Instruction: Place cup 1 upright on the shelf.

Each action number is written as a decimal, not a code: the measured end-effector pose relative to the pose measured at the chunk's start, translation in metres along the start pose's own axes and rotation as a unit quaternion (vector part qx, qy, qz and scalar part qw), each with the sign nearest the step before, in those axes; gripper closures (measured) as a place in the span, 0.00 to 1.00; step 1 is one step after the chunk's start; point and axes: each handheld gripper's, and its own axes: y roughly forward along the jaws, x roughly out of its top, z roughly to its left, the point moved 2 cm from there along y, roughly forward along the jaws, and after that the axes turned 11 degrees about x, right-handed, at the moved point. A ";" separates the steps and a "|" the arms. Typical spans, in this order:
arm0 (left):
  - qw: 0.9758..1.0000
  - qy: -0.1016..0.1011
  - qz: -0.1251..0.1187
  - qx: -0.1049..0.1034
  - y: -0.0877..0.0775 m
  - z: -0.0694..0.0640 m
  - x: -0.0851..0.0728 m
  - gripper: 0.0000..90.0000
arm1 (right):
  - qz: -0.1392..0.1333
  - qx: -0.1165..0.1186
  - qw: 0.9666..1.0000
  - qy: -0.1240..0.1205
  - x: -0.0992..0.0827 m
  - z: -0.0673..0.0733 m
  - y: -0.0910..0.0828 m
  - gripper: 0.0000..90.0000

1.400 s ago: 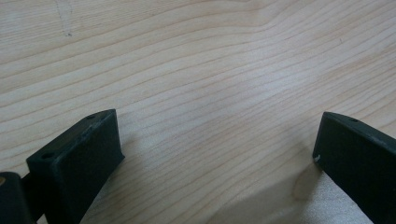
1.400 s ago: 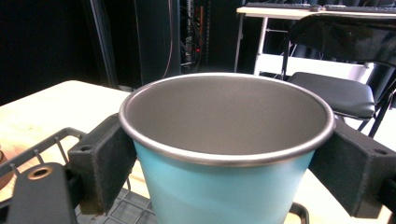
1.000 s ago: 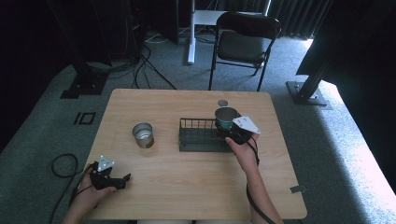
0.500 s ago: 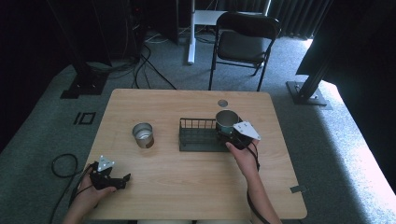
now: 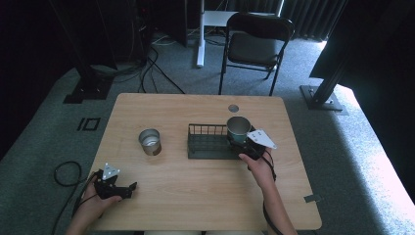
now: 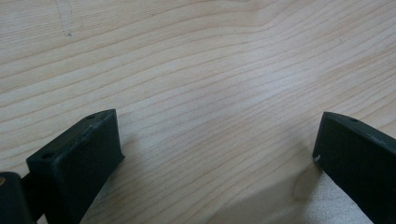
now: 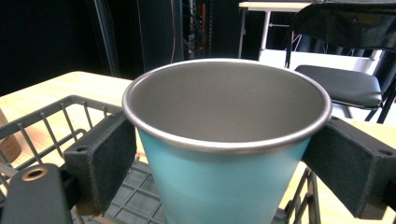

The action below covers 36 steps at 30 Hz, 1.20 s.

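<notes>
The teal cup (image 7: 227, 154) stands upright, mouth up, over the right end of the wire basket (image 5: 208, 147), clamped at both flanks by the right gripper (image 5: 247, 146) fingers (image 7: 100, 163). The basket floor lies straight below, so the coming move is probably downward. The left gripper (image 5: 115, 186) rests on the worktop (image 5: 195, 196) well apart, fingers wide and holding nothing.

The teal cup's (image 7: 224, 154) foot runs off the bottom edge of the right gripper view, so whether it rests on the floor of the wire basket (image 5: 210, 143) cannot be told. In the high view the right gripper (image 5: 244, 147) covers the basket's right end. In the left gripper view, both black jaws are cut by the frame's edges.
</notes>
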 end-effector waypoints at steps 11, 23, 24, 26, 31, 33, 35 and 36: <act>1.000 0.000 0.000 0.000 0.000 0.000 0.000 0.02 | 0.012 0.018 1.000 -0.008 0.000 -0.002 -0.013 0.12; 1.000 0.000 0.000 0.000 0.000 0.000 0.000 0.02 | 0.023 0.029 0.999 -0.002 -0.005 -0.009 -0.034 0.12; 1.000 0.000 0.000 0.000 0.000 0.000 0.000 0.02 | 0.027 0.032 0.999 -0.005 -0.006 -0.009 -0.035 0.12; 1.000 0.000 0.000 0.000 0.000 0.000 0.000 0.02 | 0.031 0.036 0.999 -0.012 -0.008 -0.009 -0.039 0.12; 1.000 0.000 0.000 0.000 0.000 0.000 0.000 0.02 | 0.034 0.049 0.998 -0.012 -0.013 -0.011 -0.050 0.12; 1.000 0.000 0.000 0.000 0.000 0.000 0.000 0.02 | 0.036 0.047 0.998 -0.012 -0.015 -0.013 -0.053 0.12; 1.000 0.000 0.000 0.000 0.000 0.000 0.000 0.02 | 0.040 0.051 0.998 -0.015 -0.018 -0.014 -0.058 0.12; 1.000 0.000 0.000 0.000 0.000 0.000 0.000 0.02 | 0.040 0.051 0.998 -0.015 -0.018 -0.014 -0.058 0.12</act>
